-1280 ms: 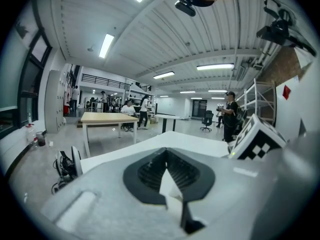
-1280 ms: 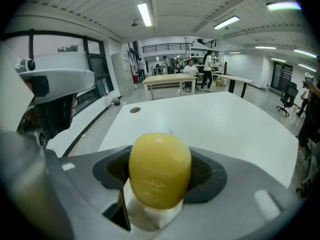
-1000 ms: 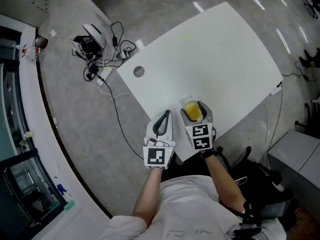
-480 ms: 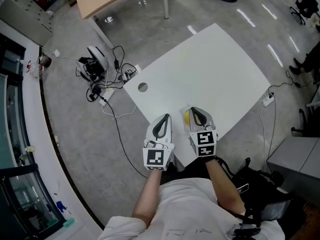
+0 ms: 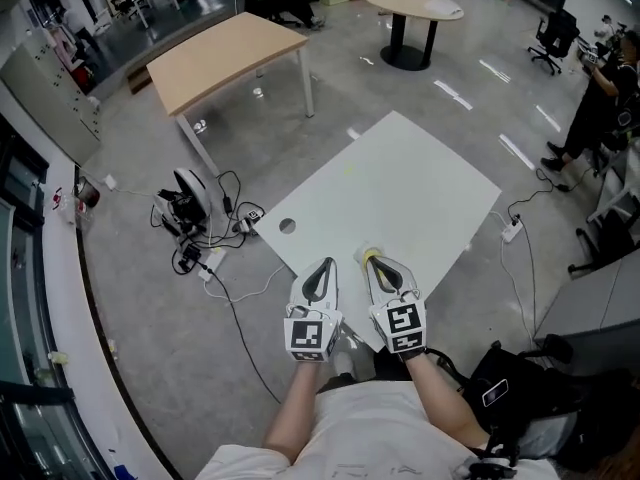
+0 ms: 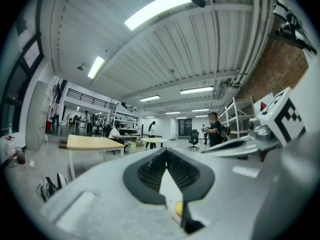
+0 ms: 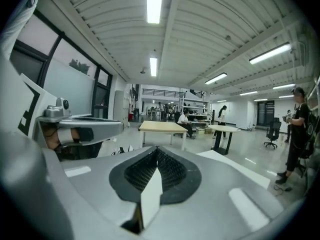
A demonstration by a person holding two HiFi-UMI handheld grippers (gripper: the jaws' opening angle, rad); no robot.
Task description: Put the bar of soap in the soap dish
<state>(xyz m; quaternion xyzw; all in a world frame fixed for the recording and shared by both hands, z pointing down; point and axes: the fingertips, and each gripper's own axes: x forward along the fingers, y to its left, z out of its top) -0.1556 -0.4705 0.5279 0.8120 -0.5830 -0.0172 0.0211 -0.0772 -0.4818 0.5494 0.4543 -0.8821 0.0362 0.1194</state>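
Grey polished floor [image 5: 130, 308] fills most of the head view, with strip-light reflections streaking across it. Sitting on it at an angle is the big white desk [image 5: 400, 178], basically bare apart from a round cable hole [image 5: 287, 226] near its left corner. Further back there's a wooden table [image 5: 225, 53] and a small round table [image 5: 412, 3] on a dark pedestal. Someone in dark clothes [image 5: 600, 88] is standing off at the right edge.

Down at the bottom you get the wearer's two forearms reaching forward, side by side. The left gripper [image 6: 166, 151] is up in the air and pointing out across the room. Its own view shows the jaws pinched together at the tips with nothing held. Same story for the right gripper [image 7: 156, 149]: jaws closed tight, nothing between them, tilted a bit downward. Both of them hover above the near edge of the desk.

On the floor left of the desk there's a tangle of black cables [image 5: 195, 228] and a white gadget.

The bar of soap [image 5: 369, 256] is a little yellow blob on the desk's near edge, just past the right gripper's tip. There's a pale rim round it that looks like the soap dish [image 5: 361, 254], but it's too small to say for sure.
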